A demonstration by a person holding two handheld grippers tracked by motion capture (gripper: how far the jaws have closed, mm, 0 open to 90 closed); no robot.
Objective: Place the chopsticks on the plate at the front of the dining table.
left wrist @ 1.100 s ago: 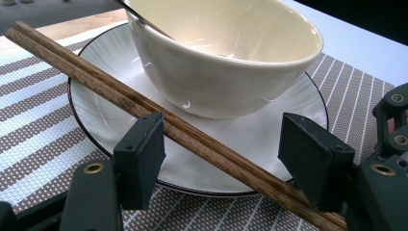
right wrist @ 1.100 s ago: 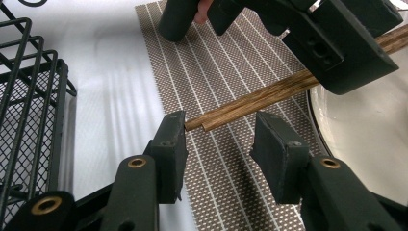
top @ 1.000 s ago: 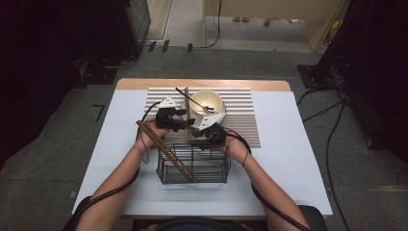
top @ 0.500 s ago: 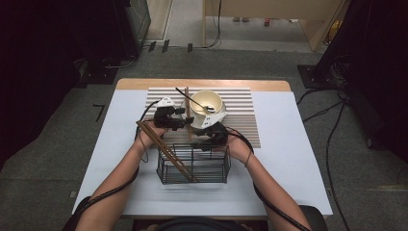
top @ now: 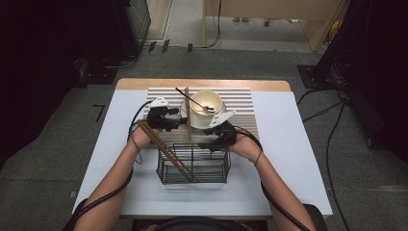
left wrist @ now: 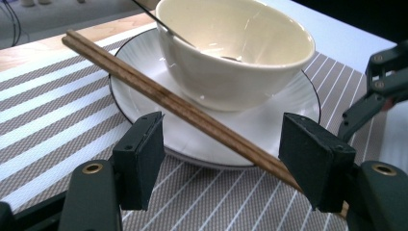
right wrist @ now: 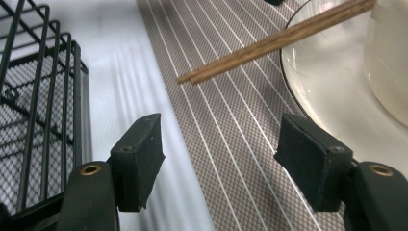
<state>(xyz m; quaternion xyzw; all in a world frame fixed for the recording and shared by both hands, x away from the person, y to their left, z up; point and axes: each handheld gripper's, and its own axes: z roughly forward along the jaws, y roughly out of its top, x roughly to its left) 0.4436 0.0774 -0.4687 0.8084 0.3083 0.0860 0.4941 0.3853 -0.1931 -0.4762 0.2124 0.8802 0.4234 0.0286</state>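
A pair of brown chopsticks [top: 188, 115] [left wrist: 192, 113] lies across the rim of a white plate [left wrist: 269, 120], next to a cream bowl [top: 207, 103] [left wrist: 231, 57] that holds a spoon [top: 192, 100]. My left gripper [top: 180, 124] [left wrist: 226, 144] is open, its jaws standing either side of the near part of the chopsticks without pressing on them. My right gripper [top: 208, 143] [right wrist: 221, 149] hovers over the striped placemat [right wrist: 231, 144]; its jaws have just been opening and nothing is between them. The chopsticks' tips [right wrist: 274, 41] lie just ahead of it.
A black wire basket [top: 192, 166] [right wrist: 33, 96] stands on the white table in front of the placemat, close to both hands. A second pair of chopsticks [top: 163, 149] leans out of its left side. The plate's rim [right wrist: 327, 82] lies right of the right jaws.
The right gripper has drawn back a little from the plate toward the basket. The left gripper and the chopsticks on the plate have stayed put.
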